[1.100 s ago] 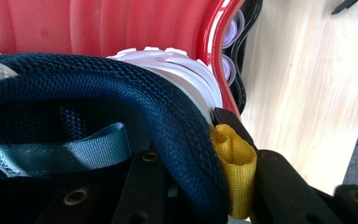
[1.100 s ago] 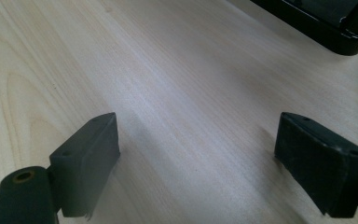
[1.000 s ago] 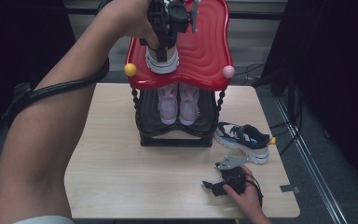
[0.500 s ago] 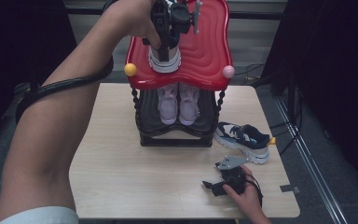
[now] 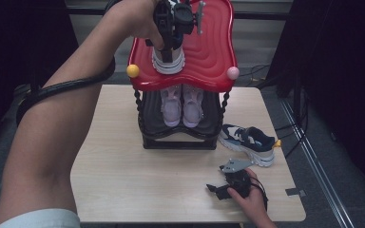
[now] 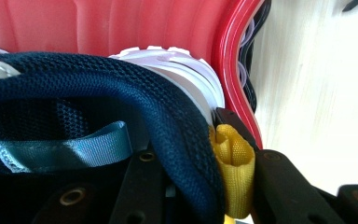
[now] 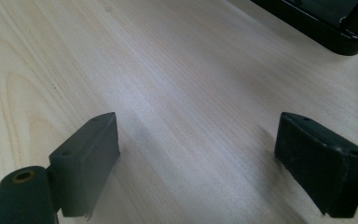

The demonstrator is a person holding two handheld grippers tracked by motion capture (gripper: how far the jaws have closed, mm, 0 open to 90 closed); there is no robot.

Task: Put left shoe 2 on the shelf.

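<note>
A navy sneaker point(image 5: 168, 62) with a white sole stands heel-up on the red top shelf point(image 5: 209, 52) of a shoe rack. My left gripper point(image 5: 167, 47) reaches down onto it from above. In the left gripper view its jaws are shut on the sneaker's navy heel collar point(image 6: 168, 116), beside the yellow pull tab point(image 6: 233, 163), with the red shelf point(image 6: 121, 28) behind. The matching navy sneaker point(image 5: 249, 142) lies on the table right of the rack. My right gripper point(image 5: 218, 189) rests on the table near the front edge. Its jaws point(image 7: 196, 154) are open over bare wood.
A pair of pale pink sneakers point(image 5: 183, 102) sits on the rack's black lower shelf point(image 5: 152, 121). The rack's black base point(image 7: 326, 23) lies beyond the right gripper. The left gripper's cable point(image 5: 66, 85) hangs along the person's forearm. Light wooden table point(image 5: 119, 166).
</note>
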